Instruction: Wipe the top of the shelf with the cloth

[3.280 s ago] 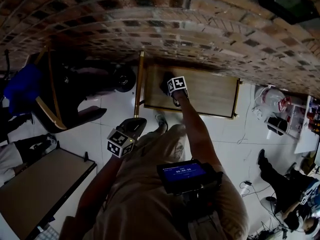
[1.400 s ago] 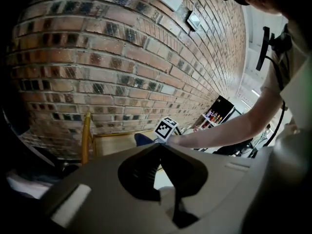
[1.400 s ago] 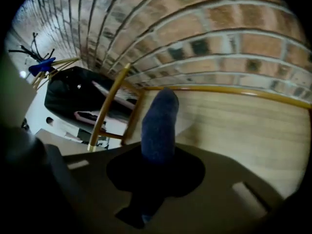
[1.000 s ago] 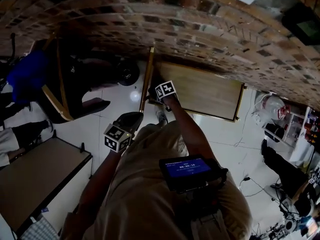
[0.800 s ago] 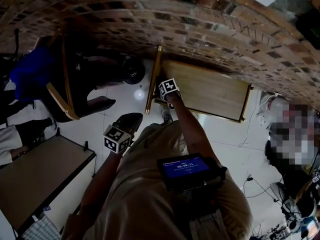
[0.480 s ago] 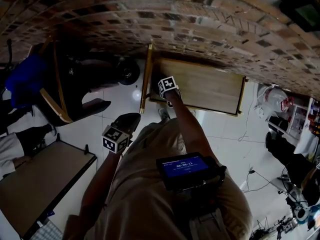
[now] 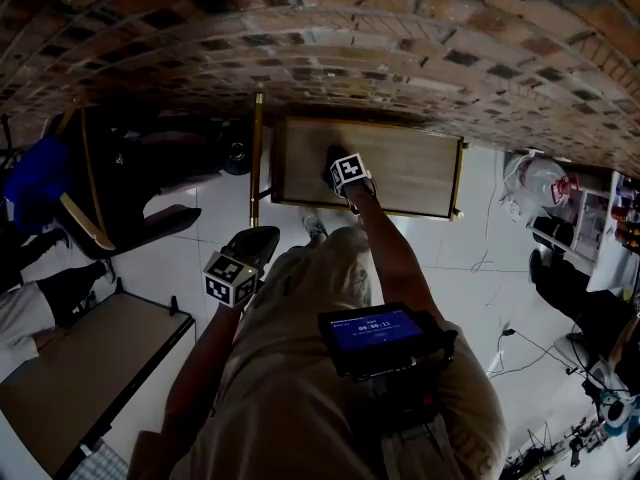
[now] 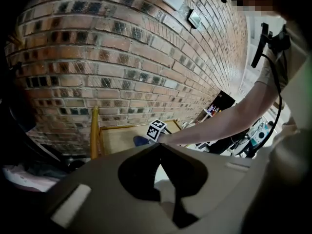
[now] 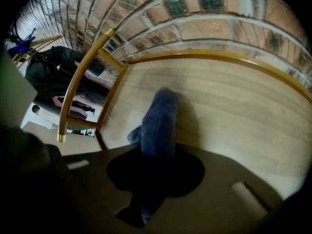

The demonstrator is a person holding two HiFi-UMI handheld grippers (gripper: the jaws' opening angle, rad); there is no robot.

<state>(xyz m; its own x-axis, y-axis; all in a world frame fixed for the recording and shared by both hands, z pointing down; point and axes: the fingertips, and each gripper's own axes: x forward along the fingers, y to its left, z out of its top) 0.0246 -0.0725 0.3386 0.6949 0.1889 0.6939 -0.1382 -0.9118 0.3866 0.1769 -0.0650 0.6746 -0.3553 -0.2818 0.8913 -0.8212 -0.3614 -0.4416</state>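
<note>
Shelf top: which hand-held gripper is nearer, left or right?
Right. The right hand-held gripper is over the shelf top, holding the blue cloth on it; the left hand-held gripper hangs shut over the floor, short of it.

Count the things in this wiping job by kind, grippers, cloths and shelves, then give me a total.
Grippers: 2, the left gripper and the right gripper
Cloths: 1, the blue cloth
Shelves: 1, the wooden shelf
Total: 4
</note>
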